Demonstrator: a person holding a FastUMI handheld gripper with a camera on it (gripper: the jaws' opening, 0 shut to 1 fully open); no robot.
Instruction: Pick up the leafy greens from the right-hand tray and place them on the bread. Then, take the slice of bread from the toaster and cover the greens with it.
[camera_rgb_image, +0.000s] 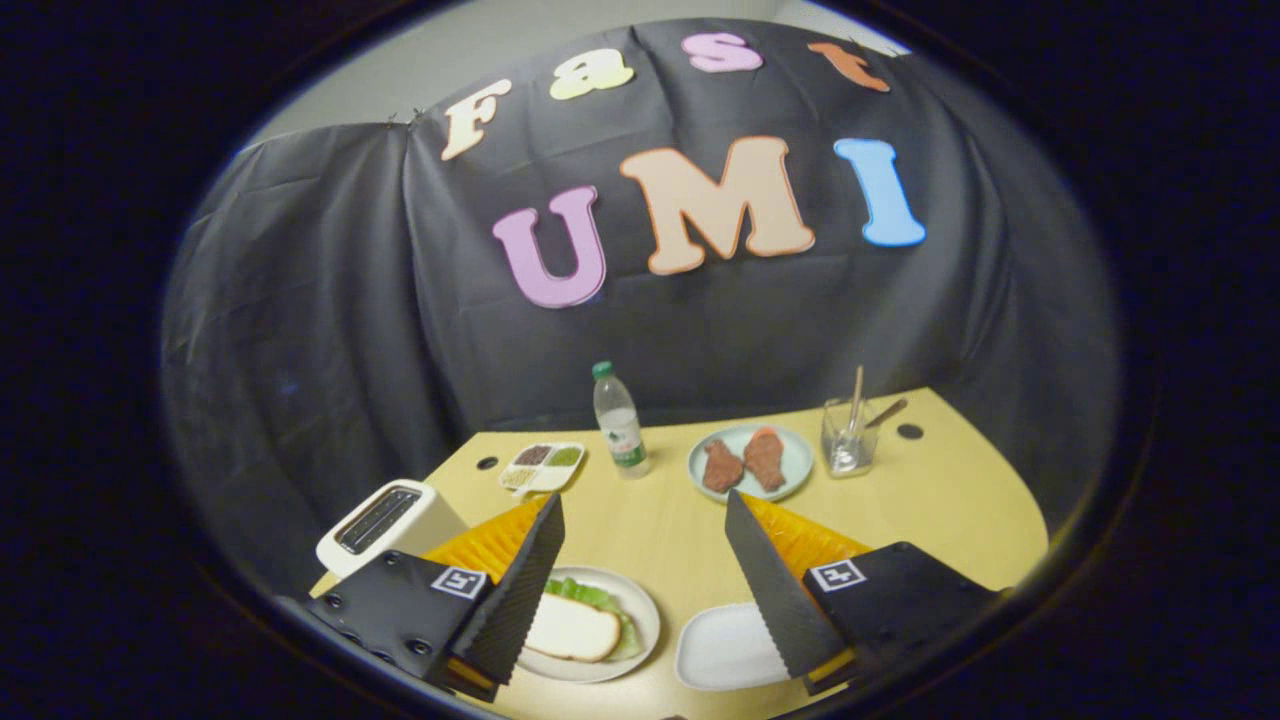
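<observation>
- The hand-held gripper (645, 585) hangs above the near edge of the counter (960, 500) with its two dark, ridged fingers (520, 590) spread wide apart, gripping nothing and touching nothing.
- Each finger is a flat black wedge with a serrated inner face, backed by ribbed orange plastic and a black block that carries a small square marker.
- Beside the left finger sits a round white plate (640, 610), partly hidden behind it. On it lies a pale slice of bread (572, 630) with a browner crust edge, resting on top of the leafy greens (590, 597).
- The greens look crinkled and bright green, peeking out from under the bread on its far side and along its right edge.
- Just inside the right finger sits a white rectangular tray (725, 648) with rounded corners, smooth and matte, bare on the part I can see.
- Beyond the left finger stands a cream toaster (390, 525), boxy with soft corners, its long dark slot facing up.
- The counter is pale yellow wood with a curved right edge and small dark round holes.
- Farther back, a small white divided dish (541, 466) holds dark, green and yellowish fillings.
- Next to it a clear plastic bottle (619, 420) stands upright with a green cap.
- To its right, a pale blue plate (795, 462) carries two brownish-red pieces of meat (742, 462).
- A clear glass (848, 438) holds thin utensils leaning out.
</observation>
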